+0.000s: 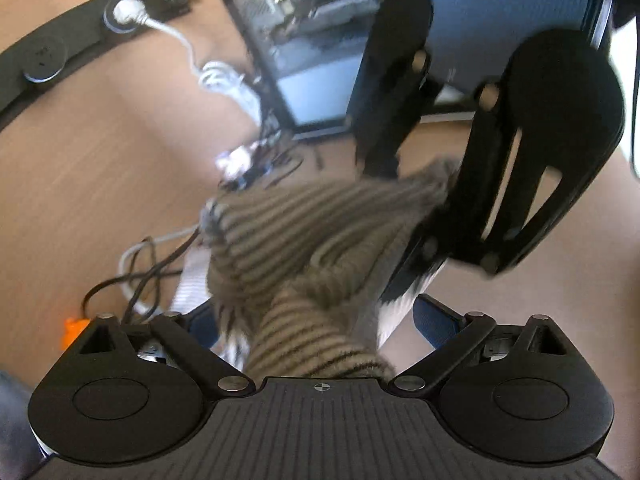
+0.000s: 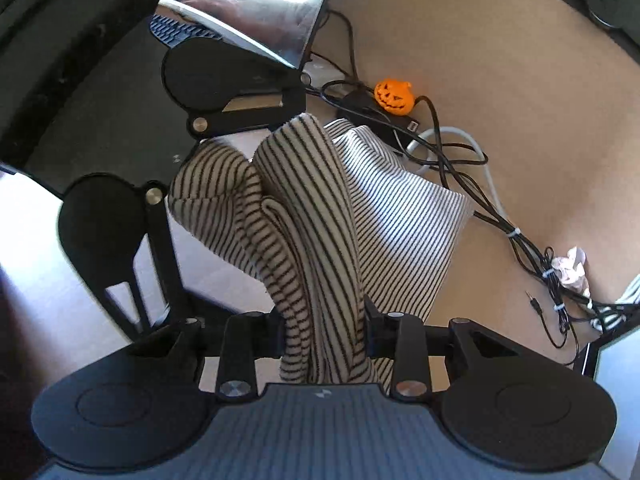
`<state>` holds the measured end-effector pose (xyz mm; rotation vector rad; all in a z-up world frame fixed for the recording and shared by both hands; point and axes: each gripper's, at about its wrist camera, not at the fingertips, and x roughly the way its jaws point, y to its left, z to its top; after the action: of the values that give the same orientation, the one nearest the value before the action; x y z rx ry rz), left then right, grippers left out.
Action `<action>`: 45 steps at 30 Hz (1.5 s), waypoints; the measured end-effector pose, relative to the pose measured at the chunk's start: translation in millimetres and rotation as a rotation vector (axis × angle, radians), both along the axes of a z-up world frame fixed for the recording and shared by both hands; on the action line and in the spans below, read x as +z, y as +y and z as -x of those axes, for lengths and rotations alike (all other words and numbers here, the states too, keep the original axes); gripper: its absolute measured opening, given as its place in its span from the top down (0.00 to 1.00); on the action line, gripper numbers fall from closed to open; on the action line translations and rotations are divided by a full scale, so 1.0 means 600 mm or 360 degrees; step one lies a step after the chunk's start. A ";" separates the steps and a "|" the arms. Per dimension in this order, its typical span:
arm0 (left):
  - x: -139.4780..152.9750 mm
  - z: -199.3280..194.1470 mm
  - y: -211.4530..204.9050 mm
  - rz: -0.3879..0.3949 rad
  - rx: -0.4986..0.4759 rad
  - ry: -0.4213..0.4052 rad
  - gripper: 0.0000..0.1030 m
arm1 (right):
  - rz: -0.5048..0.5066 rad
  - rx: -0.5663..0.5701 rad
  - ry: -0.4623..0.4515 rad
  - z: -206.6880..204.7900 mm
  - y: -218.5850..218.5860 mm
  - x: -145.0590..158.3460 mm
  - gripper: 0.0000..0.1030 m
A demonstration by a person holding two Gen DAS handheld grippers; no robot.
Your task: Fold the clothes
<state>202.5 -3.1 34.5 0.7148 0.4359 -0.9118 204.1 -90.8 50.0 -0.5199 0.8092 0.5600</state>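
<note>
A cream garment with dark stripes (image 2: 312,216) hangs bunched over the wooden desk (image 2: 500,80). My right gripper (image 2: 326,330) is shut on its lower part, the pads pressing the fabric from both sides. The left wrist view is blurred. In it the same striped garment (image 1: 288,232) runs between my left gripper's (image 1: 320,320) blue pads (image 1: 434,322), which stand wide apart, with a gap showing on the right side. The right gripper (image 1: 404,208) grips the garment's far end there. Under it lies a folded white garment with fine stripes (image 2: 404,208).
An orange toy pumpkin (image 2: 394,96), tangled black and white cables (image 2: 448,152) and a crumpled tissue (image 2: 572,268) lie right of the clothes. A black socket strip with a white plug (image 1: 128,12) curves along the far edge. A keyboard (image 2: 176,32) sits at the upper left.
</note>
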 end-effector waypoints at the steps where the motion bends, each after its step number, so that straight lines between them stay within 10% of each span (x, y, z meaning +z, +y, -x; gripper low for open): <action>1: 0.000 0.000 -0.004 0.0005 0.0000 0.0014 0.25 | 0.0010 -0.0017 -0.0016 0.000 0.000 -0.001 0.68; 4: -0.004 -0.002 -0.013 -0.0002 0.0033 0.0036 0.37 | 0.0037 -0.0055 -0.0045 0.000 -0.006 -0.002 0.67; 5: -0.008 -0.004 -0.015 -0.0016 0.0061 0.0027 0.55 | 0.0047 -0.0072 -0.0054 0.002 -0.010 -0.002 0.64; 10: 0.000 -0.044 -0.003 0.0127 0.0211 0.0265 0.58 | 0.0044 -0.0231 -0.0116 0.036 -0.057 -0.007 0.31; 21: 0.025 -0.096 0.055 0.0399 0.0503 0.0636 0.58 | -0.0043 -0.0507 -0.0278 0.044 -0.092 -0.071 0.27; 29: 0.030 -0.086 0.084 0.0419 0.0696 0.0663 0.69 | -0.0355 -0.0338 -0.0264 -0.005 -0.065 -0.030 0.83; 42: 0.080 -0.001 0.079 0.0604 0.0512 0.0924 0.70 | -0.0468 -0.0331 -0.0210 0.087 -0.139 0.049 0.89; 45: 0.072 -0.049 0.101 0.0644 0.0683 0.0851 0.51 | -0.0398 -0.0388 -0.0258 0.011 -0.124 0.038 0.88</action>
<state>232.0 57.5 77.4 -0.0116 0.8127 -0.7390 197.4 -165.0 72.9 -0.2289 0.6259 0.3808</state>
